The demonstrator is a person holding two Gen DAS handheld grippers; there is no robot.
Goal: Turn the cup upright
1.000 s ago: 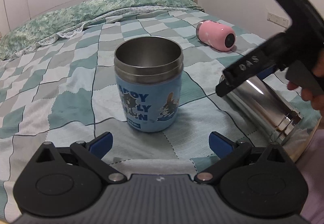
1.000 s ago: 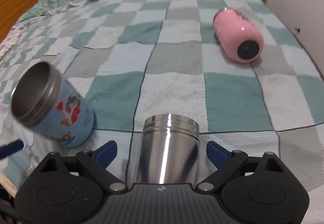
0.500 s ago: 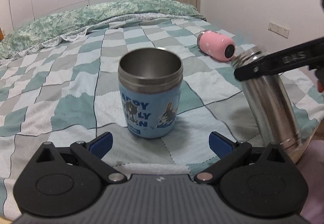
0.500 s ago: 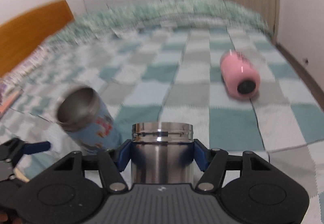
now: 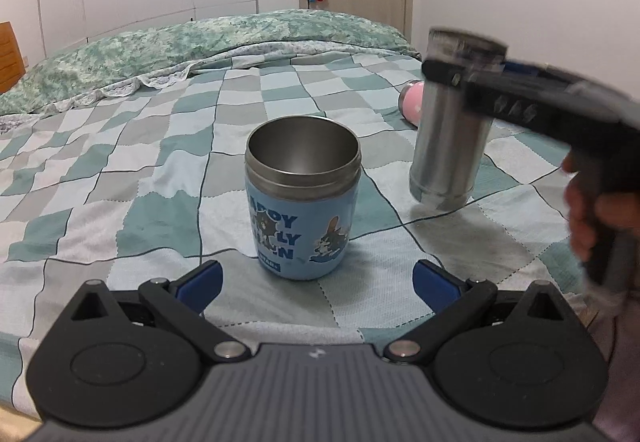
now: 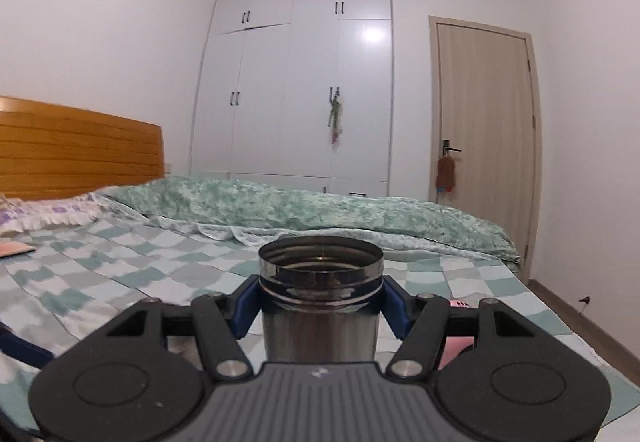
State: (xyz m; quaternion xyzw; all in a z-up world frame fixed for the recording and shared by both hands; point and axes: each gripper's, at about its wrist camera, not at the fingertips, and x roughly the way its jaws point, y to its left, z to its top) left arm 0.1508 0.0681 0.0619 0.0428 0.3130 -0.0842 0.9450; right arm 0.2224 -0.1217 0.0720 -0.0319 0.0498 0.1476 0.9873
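A steel cup (image 5: 448, 146) stands nearly upright, mouth up, with its base at or just above the checked bed cover (image 5: 120, 170). My right gripper (image 6: 320, 300) is shut on the steel cup (image 6: 320, 306) just below its rim; it shows in the left wrist view (image 5: 464, 72) too. A blue cartoon cup (image 5: 302, 202) stands upright, mouth open, in front of my left gripper (image 5: 318, 278). The left gripper is open and empty, a little short of the blue cup.
A pink cup (image 5: 412, 104) lies on its side behind the steel cup, partly hidden; a sliver shows in the right wrist view (image 6: 456, 346). A green quilt (image 5: 200, 42) runs along the far side of the bed. Wardrobe (image 6: 304, 90) and door (image 6: 484, 130) stand behind.
My right gripper closed on the lying steel cup, lifted it and turned it from lying to nearly upright. The left gripper and the blue cup stayed where they were.
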